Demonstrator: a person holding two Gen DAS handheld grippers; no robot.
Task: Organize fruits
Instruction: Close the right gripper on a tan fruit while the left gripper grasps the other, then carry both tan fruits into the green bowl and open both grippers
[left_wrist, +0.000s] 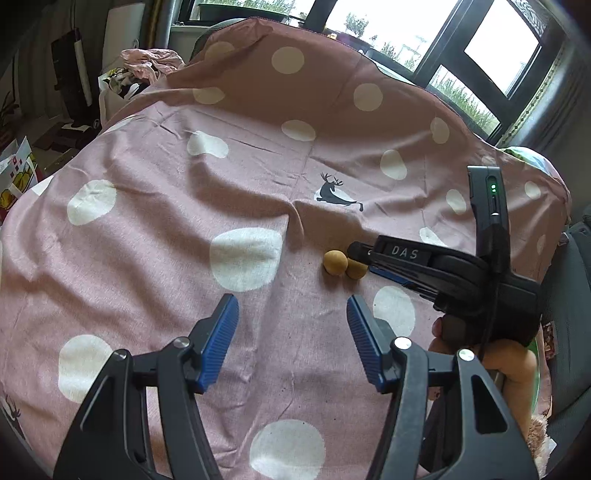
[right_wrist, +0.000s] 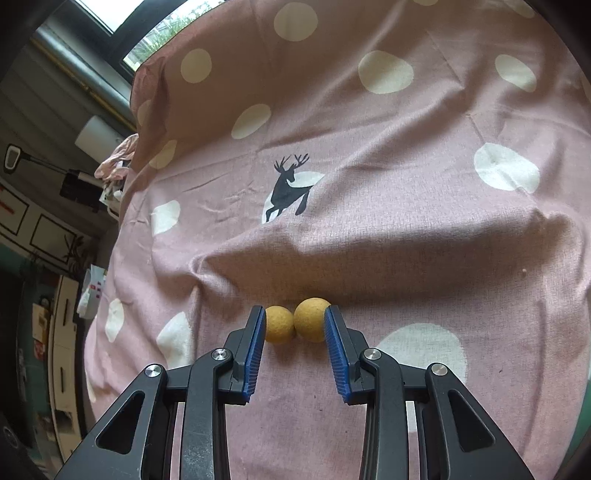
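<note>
1. Step in hand: pick-up. Right gripper (right_wrist: 294, 325) jaws bracket two yellow fruits (right_wrist: 297, 324), touching side by side on the spotted cloth (right_wrist: 369, 236); pads at both outer flanks, apparently gripping.
2. Left gripper (left_wrist: 292, 319) jaws half-open, empty, nearby.
3. Next: lift gently; the pair could squirt apart.

The letters "DAS" stand in pale print on a dark block atop the right gripper (left_wrist: 364, 258), seen from the left wrist view; a cut-off character just before them may be a letter, too hidden to read
</note>
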